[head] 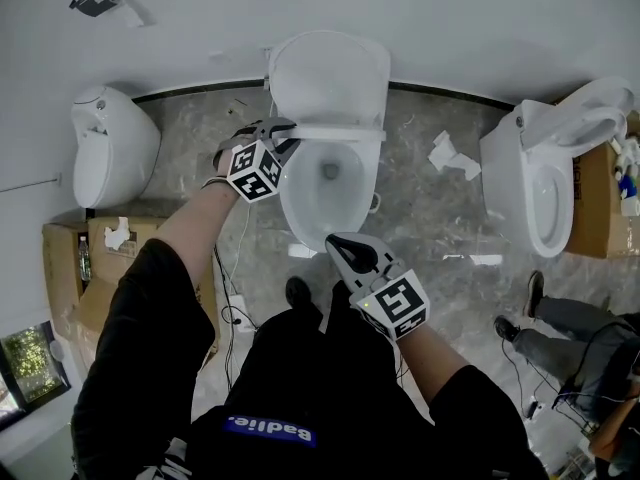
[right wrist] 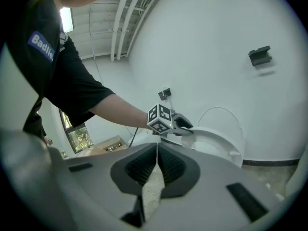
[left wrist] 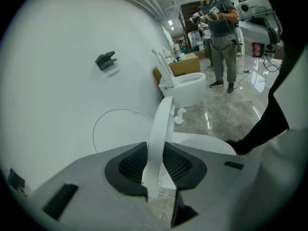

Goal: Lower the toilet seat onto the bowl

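Clamping the thin white plastic toilet seat (left wrist: 161,124) by its rim, the left gripper (left wrist: 156,166) has both ribbed black pads pressed against the seat's two faces. In the head view the seat shows edge-on as a narrow band across the back of the white ceramic bowl (head: 300,203), tilted between the bowl and the upright white lid (head: 330,78) at the wall. The right gripper (right wrist: 157,165) has its jaws together with nothing between them, and it hangs just in front of the bowl's front rim, above the grey marbled floor (head: 440,218).
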Available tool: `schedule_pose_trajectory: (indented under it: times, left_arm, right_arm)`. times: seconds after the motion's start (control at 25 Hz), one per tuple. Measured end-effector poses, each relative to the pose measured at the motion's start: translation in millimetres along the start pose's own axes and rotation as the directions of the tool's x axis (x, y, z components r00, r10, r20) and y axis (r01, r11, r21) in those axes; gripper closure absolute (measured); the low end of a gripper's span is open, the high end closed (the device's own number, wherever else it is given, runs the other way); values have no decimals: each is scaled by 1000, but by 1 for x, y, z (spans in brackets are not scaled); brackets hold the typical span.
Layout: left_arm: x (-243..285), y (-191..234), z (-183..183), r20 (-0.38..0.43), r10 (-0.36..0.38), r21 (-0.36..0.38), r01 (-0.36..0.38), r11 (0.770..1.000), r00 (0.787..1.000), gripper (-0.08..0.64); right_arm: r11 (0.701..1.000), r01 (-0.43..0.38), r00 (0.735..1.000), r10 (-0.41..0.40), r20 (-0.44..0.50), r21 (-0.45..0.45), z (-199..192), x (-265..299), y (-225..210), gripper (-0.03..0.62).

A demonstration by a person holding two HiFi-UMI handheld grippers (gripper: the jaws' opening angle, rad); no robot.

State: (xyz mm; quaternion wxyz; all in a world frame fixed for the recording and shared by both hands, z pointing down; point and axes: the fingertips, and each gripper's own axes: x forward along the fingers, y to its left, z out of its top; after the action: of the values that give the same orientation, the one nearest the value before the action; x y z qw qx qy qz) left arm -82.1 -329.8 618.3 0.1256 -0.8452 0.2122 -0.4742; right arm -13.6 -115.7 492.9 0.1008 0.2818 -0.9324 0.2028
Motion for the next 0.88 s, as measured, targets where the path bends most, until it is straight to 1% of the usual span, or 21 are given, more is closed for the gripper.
schedule_pose_trajectory:
  times: [0.08, 0.2, 0.36, 0.48, 0.64, 0.88]
  left_arm:
    - [-1, -18, -1, 7, -30, 51, 30, 998, 1000, 456]
    - [-5, -51, -9, 6, -86, 120, 85, 989, 996, 454]
    - [-9, -93, -18, -1, -139, 176, 137, 975, 990, 446]
    - [-9, -120, -26, -4, -163, 202, 161, 966, 987, 442]
    - [-6, -151, -33, -21, -192, 218, 192, 957, 981, 433]
    - [1, -188, -41, -60, -214, 221, 222, 950, 975, 423]
  right_arm:
    - [1000, 28, 1000, -28, 2, 0, -4, 3, 15, 565]
    - [997, 77, 997, -77, 11, 8, -12, 7, 38, 565]
    - [988, 151, 988, -151, 12, 41, -29, -1, 62, 565]
    - [982, 178, 984, -179, 5, 62, -45, -9, 82, 565]
    - [983, 174, 985, -172, -25, 66, -64, -18, 96, 565]
    - [990, 120, 992, -116, -57, 72, -88, -35, 100, 565]
